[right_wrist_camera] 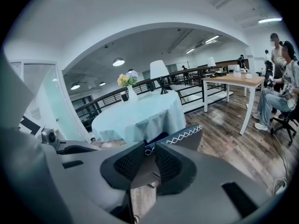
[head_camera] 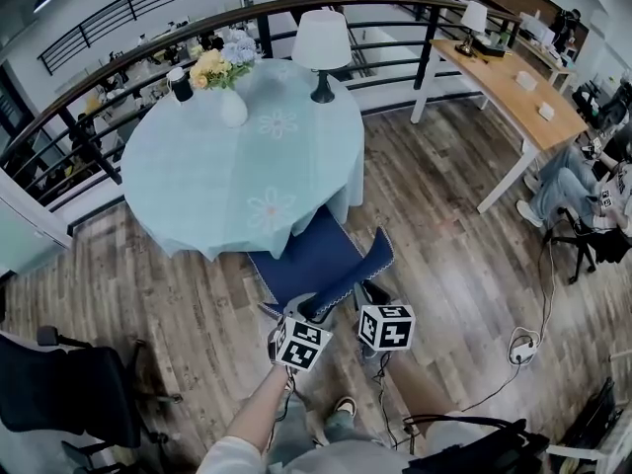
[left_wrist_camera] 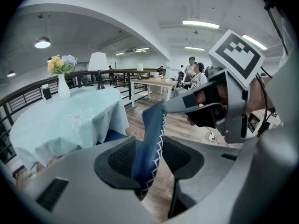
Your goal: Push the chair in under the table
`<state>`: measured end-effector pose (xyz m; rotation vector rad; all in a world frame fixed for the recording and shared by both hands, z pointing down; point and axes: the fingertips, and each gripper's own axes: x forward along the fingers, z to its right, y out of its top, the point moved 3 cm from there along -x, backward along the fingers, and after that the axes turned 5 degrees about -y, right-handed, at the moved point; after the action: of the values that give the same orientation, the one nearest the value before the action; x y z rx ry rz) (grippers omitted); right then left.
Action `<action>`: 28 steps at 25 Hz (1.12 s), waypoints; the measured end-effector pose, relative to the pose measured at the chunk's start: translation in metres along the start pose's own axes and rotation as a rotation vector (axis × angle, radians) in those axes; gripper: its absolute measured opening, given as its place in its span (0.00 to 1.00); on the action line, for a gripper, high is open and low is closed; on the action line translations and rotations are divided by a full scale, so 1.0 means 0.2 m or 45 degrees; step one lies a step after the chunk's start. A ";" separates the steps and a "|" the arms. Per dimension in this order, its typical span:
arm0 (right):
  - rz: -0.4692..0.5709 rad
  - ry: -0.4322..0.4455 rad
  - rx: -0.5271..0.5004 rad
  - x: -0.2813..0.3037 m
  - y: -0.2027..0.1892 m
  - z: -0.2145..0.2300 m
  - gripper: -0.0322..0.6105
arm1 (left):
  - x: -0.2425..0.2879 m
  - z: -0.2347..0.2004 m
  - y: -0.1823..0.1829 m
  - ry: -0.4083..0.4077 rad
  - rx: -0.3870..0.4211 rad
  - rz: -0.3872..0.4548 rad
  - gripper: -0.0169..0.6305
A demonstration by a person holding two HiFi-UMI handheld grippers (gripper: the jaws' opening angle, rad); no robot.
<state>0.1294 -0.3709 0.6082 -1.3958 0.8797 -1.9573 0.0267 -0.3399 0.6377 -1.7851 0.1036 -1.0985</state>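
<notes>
A blue chair with white zigzag stitching stands at the round table, which has a pale blue cloth. The seat's front is partly under the cloth, and the backrest faces me. My left gripper is shut on the backrest's near end; the blue fabric is pinched between its pads. My right gripper grips the backrest's upper edge, and its pads are nearly together on the stitched rim. In the left gripper view the right gripper sits at the backrest's top.
On the table stand a white vase of flowers and a white lamp. A black railing curves behind it. A wooden desk and seated people are at the right. A black office chair is at the lower left, and a cable lies on the floor.
</notes>
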 end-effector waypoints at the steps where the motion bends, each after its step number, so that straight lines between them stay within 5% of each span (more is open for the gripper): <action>1: -0.001 0.000 -0.002 0.00 0.00 0.00 0.16 | 0.00 0.00 0.00 0.001 -0.001 -0.002 0.30; 13: -0.080 0.028 0.003 -0.02 -0.02 0.01 0.16 | -0.01 0.04 -0.05 0.015 0.063 -0.062 0.29; 21: 0.006 0.026 0.020 -0.17 0.05 -0.02 0.16 | -0.25 0.06 0.06 0.056 -0.046 0.130 0.29; 28: 0.147 0.000 0.007 -0.41 0.10 -0.11 0.10 | -0.50 0.16 0.12 0.146 -0.173 0.327 0.13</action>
<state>0.1333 -0.3171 0.5404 -1.3126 0.9332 -1.8714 -0.0007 -0.2783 0.5536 -1.7690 0.4740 -1.0262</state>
